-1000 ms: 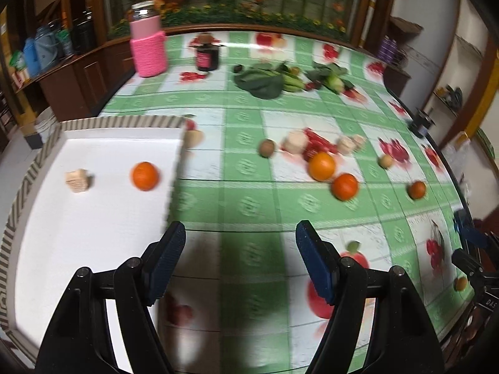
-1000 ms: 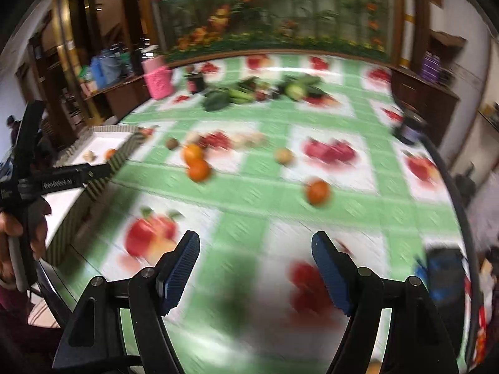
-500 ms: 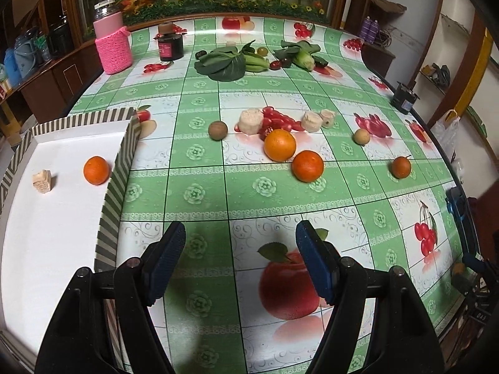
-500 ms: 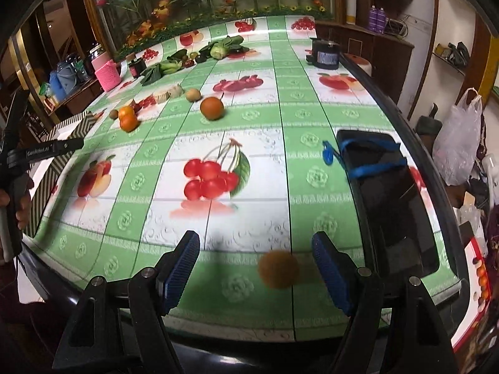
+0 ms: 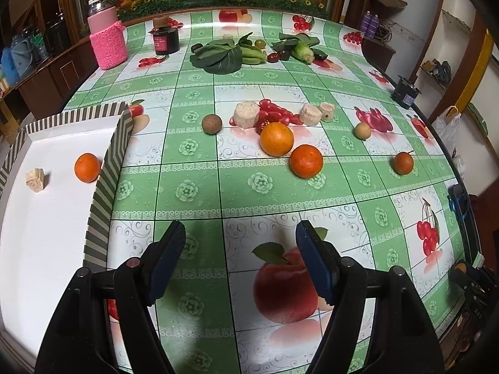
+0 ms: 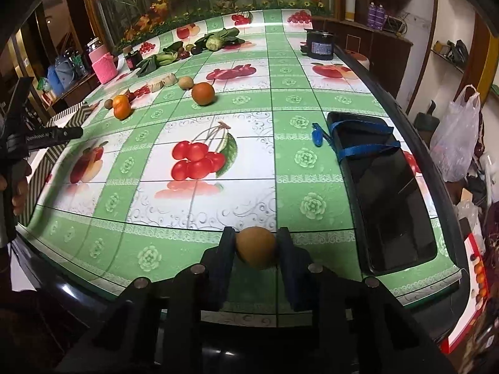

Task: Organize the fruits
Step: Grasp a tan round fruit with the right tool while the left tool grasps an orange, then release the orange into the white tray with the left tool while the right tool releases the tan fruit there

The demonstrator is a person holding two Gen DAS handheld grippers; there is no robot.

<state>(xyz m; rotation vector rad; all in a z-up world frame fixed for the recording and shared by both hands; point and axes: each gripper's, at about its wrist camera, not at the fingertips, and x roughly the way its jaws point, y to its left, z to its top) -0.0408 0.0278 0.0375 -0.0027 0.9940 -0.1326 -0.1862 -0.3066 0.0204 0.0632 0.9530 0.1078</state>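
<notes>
R gripper [image 6: 255,247] has just closed, pinching a small brown round fruit [image 6: 256,247] near table edge. L gripper [image 5: 240,257] spread, empty, beside white tray [image 5: 46,218] w/ orange [image 5: 87,167].

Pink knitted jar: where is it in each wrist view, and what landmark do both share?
Left wrist: pink knitted jar upper left, at the table's far left edge.
Right wrist: pink knitted jar small, far left, upper third.
Shared landmark: the dark jar standing just right of it in both views.
</notes>
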